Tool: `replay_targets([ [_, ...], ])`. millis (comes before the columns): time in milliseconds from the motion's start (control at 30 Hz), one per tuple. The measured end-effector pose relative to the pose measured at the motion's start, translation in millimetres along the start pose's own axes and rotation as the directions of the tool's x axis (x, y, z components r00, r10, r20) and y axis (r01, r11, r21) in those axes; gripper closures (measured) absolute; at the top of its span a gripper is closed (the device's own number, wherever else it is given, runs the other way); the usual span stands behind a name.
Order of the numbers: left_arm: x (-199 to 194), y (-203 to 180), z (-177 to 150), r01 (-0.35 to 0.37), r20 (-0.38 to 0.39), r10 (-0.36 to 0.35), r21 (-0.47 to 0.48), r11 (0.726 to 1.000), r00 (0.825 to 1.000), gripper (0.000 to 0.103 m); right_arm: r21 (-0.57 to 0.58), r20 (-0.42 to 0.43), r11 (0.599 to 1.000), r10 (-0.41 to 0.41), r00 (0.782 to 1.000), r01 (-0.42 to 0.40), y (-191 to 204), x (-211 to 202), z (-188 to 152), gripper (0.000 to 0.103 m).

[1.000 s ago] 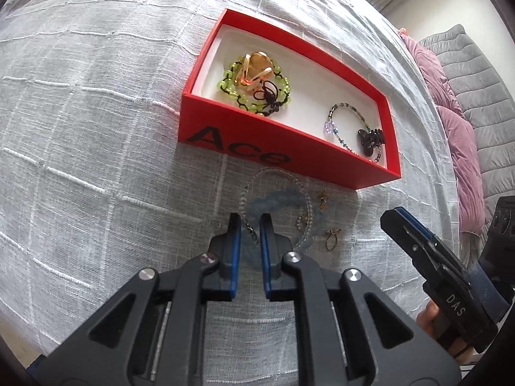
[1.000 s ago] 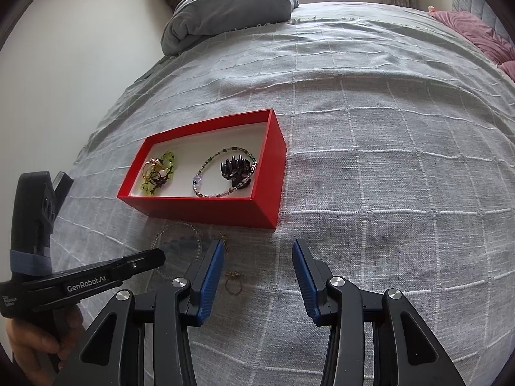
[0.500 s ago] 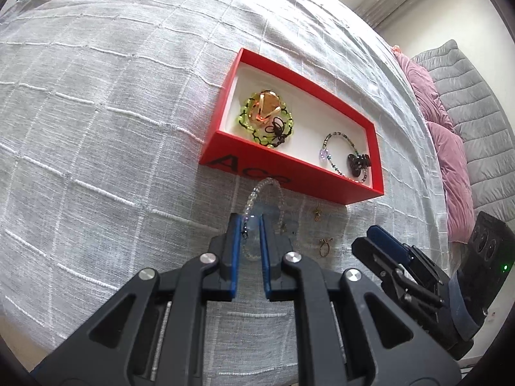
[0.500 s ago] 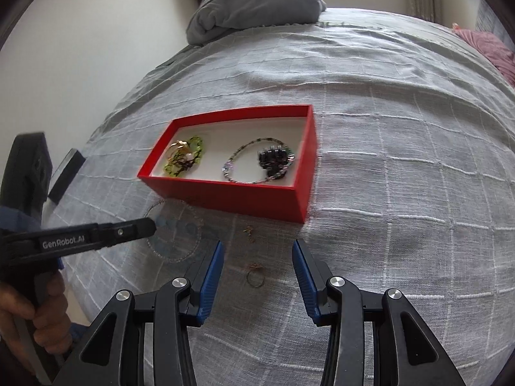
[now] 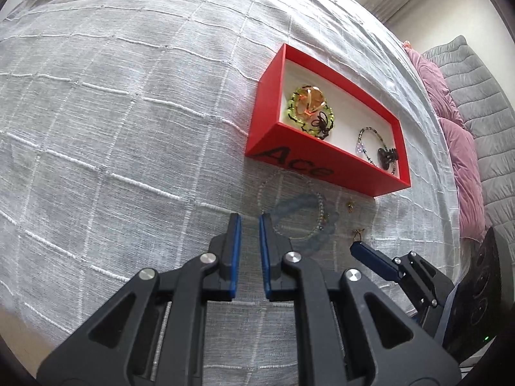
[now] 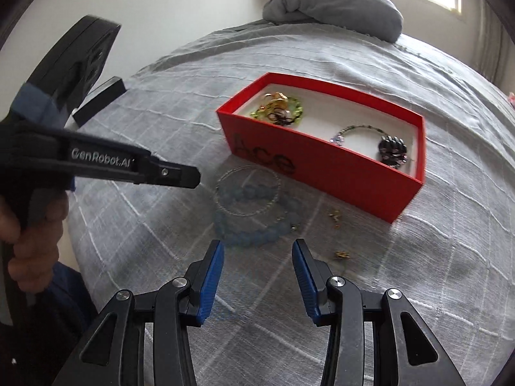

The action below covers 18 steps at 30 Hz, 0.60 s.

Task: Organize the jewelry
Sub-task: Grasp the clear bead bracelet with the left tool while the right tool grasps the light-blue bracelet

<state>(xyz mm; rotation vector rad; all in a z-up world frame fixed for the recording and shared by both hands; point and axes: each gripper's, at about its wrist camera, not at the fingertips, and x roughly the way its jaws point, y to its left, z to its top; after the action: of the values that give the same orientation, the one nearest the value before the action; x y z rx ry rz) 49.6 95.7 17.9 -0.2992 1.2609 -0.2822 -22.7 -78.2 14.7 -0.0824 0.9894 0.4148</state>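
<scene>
We are hovering our empty left gripper (image 5: pixel 247 218), jaws nearly together, and our half-spread, empty right gripper (image 6: pixel 257 246) over the bedspread (image 5: pixel 112 128), readying to pinch the blue bead bracelet (image 6: pixel 257 215) just ahead, short of the red box (image 6: pixel 325 160).

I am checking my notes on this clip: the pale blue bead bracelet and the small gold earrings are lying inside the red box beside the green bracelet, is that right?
Not quite. The pale blue bead bracelet and the small gold earrings lie on the grey bedspread in front of the red box, not inside it. The green bracelet is in the box. The right wrist view shows this plainly.
</scene>
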Motion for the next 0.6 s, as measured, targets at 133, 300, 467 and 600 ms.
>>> replay_targets([
  [133, 6.3, 2.0, 2.8, 0.049, -0.036, -0.050, -0.009, 0.999, 0.998, 0.075, -0.027, 0.002, 1.000, -0.009, 1.000, 0.010, 6.5, 6.1, 2.3, 0.058],
  [300, 18.8, 0.1, 10.8, 0.034, -0.047, -0.036, -0.041, 0.999, 0.998, 0.064, -0.015, 0.018, 1.000, 0.006, 1.000, -0.006, 4.4, 7.6, 4.1, 0.060],
  [467, 30.1, -8.5, 16.1, 0.022, -0.038, -0.024, -0.052, 0.998, 0.999, 0.078, -0.046, 0.019, 0.999, 0.014, 1.000, -0.013, 12.1, 8.8, 2.8, 0.060],
  [600, 37.5, -19.6, 15.4, -0.024, -0.038, 0.023, -0.012, 1.000, 0.999, 0.098, -0.035, 0.013, 0.999, 0.011, 1.000, -0.010, 9.2, 11.2, 3.4, 0.060],
])
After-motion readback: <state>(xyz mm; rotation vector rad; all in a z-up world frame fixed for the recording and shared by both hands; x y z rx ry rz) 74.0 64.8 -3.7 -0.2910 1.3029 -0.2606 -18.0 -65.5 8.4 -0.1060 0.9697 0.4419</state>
